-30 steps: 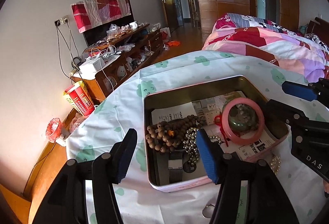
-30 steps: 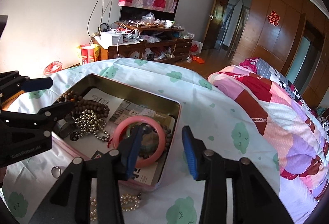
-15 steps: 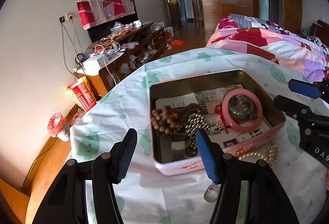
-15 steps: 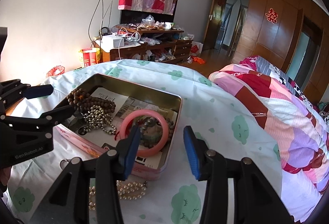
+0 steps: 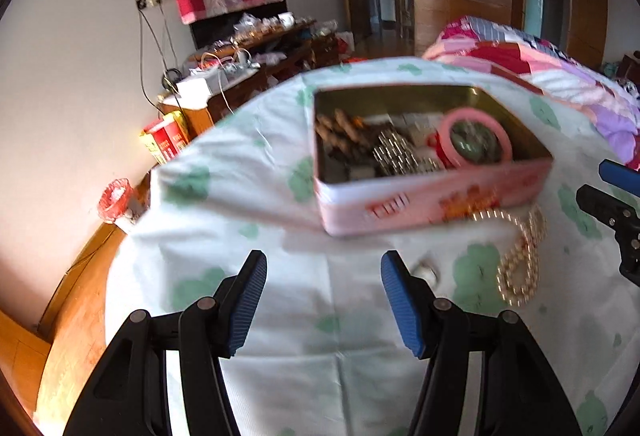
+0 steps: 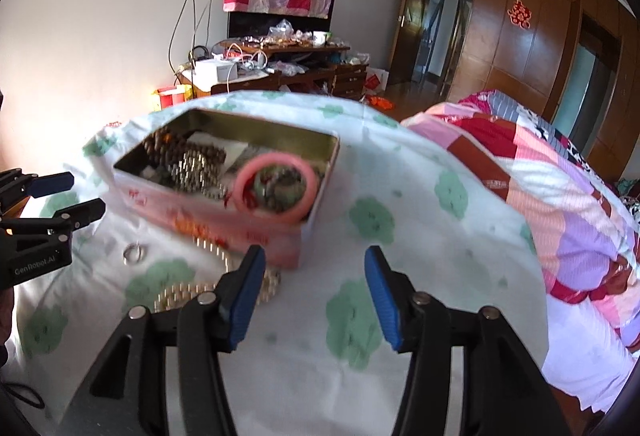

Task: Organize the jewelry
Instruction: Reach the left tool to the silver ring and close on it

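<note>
The open rectangular pink metal tin point(image 5: 436, 196) rests on the white tablecloth with green cloud print point(image 5: 256, 236). Inside the tin lie a pink round bangle point(image 5: 476, 140), a brown wooden bead string point(image 5: 340, 128) and a silver metal-bead chain point(image 5: 396, 156); the bangle sits at the tin's right end, the brown beads at the left. A pearl bead necklace point(image 5: 520, 260) lies on the cloth, touching the tin's near wall. A small silver ring point(image 6: 134, 252) lies on the cloth, near the necklace. The left gripper point(image 5: 322, 300) hovers over bare cloth, released, jaws spread, holding nothing. The right gripper point(image 6: 314, 296) is likewise released and empty, its left finger point(image 6: 244, 300) over part of the necklace.
</note>
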{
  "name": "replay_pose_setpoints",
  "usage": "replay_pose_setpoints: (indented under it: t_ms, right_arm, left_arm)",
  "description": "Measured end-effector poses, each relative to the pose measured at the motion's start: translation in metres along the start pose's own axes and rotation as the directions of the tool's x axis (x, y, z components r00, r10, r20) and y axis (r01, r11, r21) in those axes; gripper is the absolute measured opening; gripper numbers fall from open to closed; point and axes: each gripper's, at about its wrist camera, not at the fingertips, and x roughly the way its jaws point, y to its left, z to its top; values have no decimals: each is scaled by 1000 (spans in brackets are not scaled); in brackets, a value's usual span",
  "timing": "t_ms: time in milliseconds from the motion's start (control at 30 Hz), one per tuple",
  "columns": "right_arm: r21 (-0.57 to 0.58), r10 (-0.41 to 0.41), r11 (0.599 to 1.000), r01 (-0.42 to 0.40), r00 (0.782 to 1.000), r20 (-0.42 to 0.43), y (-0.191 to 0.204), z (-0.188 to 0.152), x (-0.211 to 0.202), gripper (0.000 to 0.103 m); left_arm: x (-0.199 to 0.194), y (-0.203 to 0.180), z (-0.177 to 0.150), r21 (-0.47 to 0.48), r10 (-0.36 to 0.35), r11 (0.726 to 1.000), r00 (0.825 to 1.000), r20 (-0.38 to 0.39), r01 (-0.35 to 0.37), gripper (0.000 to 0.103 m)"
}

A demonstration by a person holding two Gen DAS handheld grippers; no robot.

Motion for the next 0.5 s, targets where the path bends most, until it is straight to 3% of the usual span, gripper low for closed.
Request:
replay_pose_setpoints:
  t_ms: [500]
  right_arm:
    - [33, -10, 999, 11, 999, -39, -3, -24, 4, 60]
  left_arm:
    - [9, -30, 1, 46, -47, 998, 998, -38, 49, 60]
